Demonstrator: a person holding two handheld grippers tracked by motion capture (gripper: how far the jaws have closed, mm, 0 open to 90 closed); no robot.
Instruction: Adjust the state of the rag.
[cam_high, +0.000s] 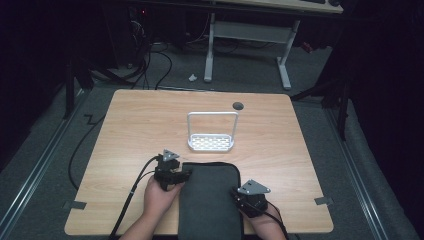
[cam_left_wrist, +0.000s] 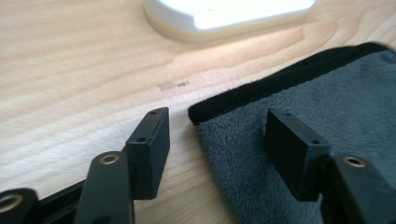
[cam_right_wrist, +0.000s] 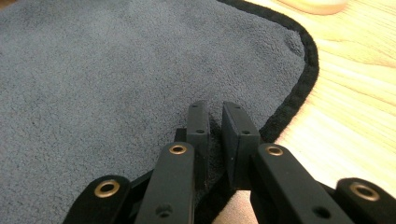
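A dark grey towel (cam_high: 210, 200) with a black hem lies folded flat at the table's front middle. My left gripper (cam_high: 171, 172) is at the towel's far left corner. In the left gripper view it (cam_left_wrist: 217, 121) stands open, the towel's (cam_left_wrist: 327, 102) corner lying between the jaws untouched, one jaw over bare wood and the other over the cloth. My right gripper (cam_high: 250, 197) sits at the towel's right edge. The right gripper view has it (cam_right_wrist: 215, 112) shut on a pinch of the towel (cam_right_wrist: 116, 70) close to the hem. A white rack (cam_high: 211, 142) with a tall hoop handle stands just beyond the towel.
The wooden table (cam_high: 130, 130) has a dark round hole (cam_high: 238, 105) near its far edge. Bits of grey tape (cam_high: 75, 204) mark the front corners. Black cables trail from both grippers off the front edge. A white-legged desk (cam_high: 247, 35) stands on the floor behind.
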